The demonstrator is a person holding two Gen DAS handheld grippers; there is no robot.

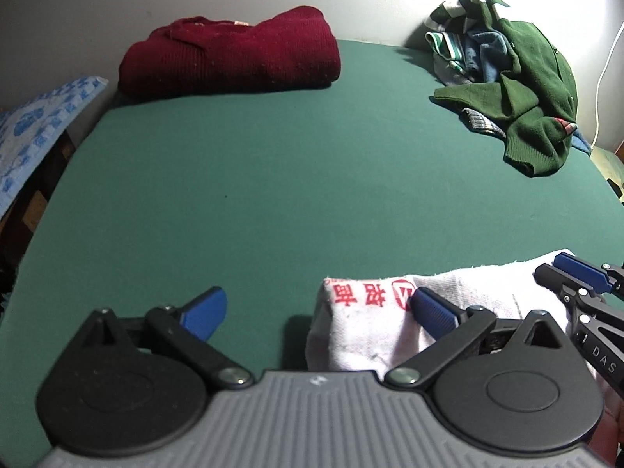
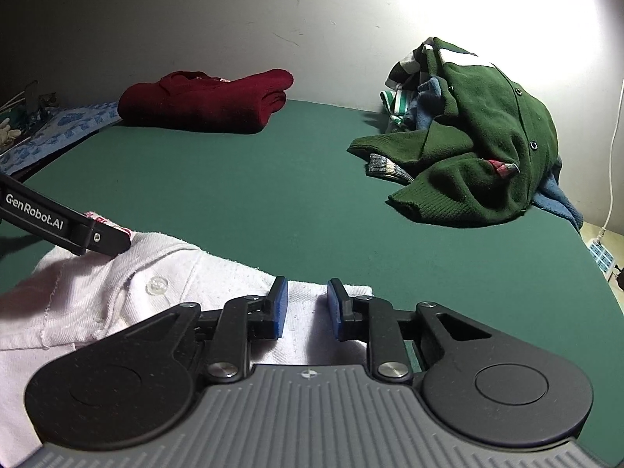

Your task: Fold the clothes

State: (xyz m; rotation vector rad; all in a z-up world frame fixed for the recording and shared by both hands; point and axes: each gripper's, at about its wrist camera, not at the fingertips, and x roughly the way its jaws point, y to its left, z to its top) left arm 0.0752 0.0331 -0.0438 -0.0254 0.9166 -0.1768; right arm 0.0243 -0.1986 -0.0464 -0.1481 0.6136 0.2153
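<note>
1 white garment (image 2: 117, 292) lies at the near edge of the green table (image 1: 273, 195), partly folded, with a clear button (image 2: 157, 285) on its placket and red printed characters (image 1: 357, 292) along one fold. The right gripper (image 2: 307, 308) sits over the garment's near right corner: its 2 blue pads stand a little apart with the white cloth running beneath and between them, and neither pad visibly presses on the fabric, so the jaws are slightly parted and hold nothing. The left gripper (image 1: 318, 310) is spread wide; its right finger lies over the printed fold while its left finger hangs above bare green surface (nothing is caught between them). In the left wrist view the right gripper appears at the far right edge, its blue-tipped fingers against the garment's end; in the right wrist view a black arm of the left gripper, lettered "GenRobot.AI", rests across the garment's far left part.

Well apart from the garment, at the far left of the table, lies a folded dark red sweater (image 1: 230, 54). At the far right is a heap of unfolded clothes (image 2: 468, 148), topped by a green cardigan with dark buttons over blue and striped pieces. A blue-patterned cloth (image 1: 35, 132) lies off the table's left edge, and a white cable (image 2: 614, 156) runs down the wall at the right.
</note>
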